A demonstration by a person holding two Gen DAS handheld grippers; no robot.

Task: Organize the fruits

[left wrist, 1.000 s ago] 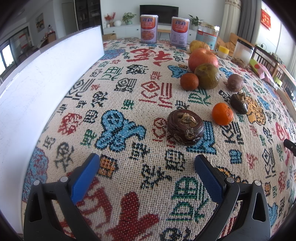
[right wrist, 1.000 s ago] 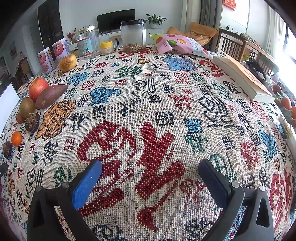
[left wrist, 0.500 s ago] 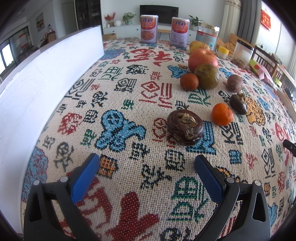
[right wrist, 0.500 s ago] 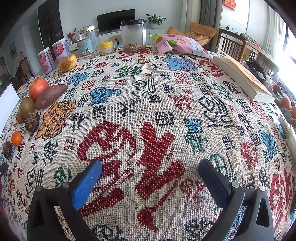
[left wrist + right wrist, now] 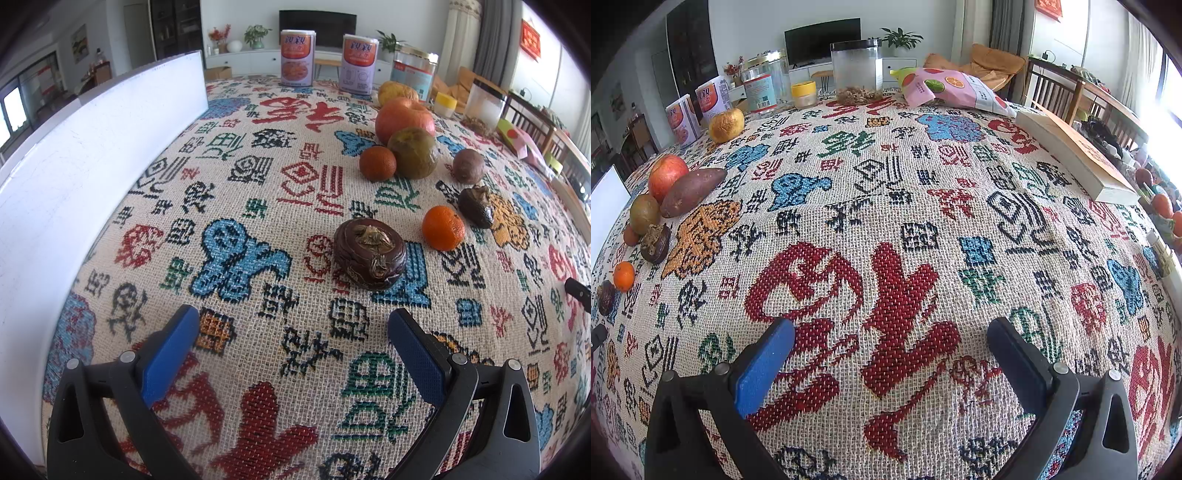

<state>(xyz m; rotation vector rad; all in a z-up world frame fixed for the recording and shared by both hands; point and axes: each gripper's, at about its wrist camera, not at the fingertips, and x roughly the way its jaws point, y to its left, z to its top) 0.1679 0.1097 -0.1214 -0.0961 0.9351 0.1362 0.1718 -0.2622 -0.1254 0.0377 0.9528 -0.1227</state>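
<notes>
Surface: woven cloth (image 5: 258, 173) with coloured characters covers my surface, a living room behind it.
Left tongs: my left tongs (image 5: 291, 328) are released, both blue pads spread wide over bare cloth, gripping nothing.
Right tongs: my right tongs (image 5: 890, 332) are likewise released and empty, over a big red character, well apart from the fruit.
Mangosteens: two; the near one (image 5: 369, 256) lies just ahead of my left tongs, the other (image 5: 476, 206) farther right.
Tangerines: two; one (image 5: 442, 228) between the mangosteens, one (image 5: 377, 163) touching the green fruit.
Green fruit: one (image 5: 412, 153), in front of the apple.
Apple: one (image 5: 404, 118), red, behind the green fruit.
Passion fruit: one (image 5: 468, 165), dark and round, right of the green fruit.
Yellow fruit: one (image 5: 397, 93), behind the apple near the cans.
Sweet potato: one (image 5: 692, 191), seen from the right wrist leaning against the apple.
Cans: two printed ones (image 5: 297, 57), upright at the far edge.
Jars: one labelled (image 5: 413, 74), one clear with a dark lid (image 5: 856, 72), one small with a yellow lid (image 5: 804, 94).
Board: one white (image 5: 74, 166), along the left edge.
Book: one (image 5: 1075, 155), at the right edge.
Snack bag: one (image 5: 953, 90), pink, at the far side.
</notes>
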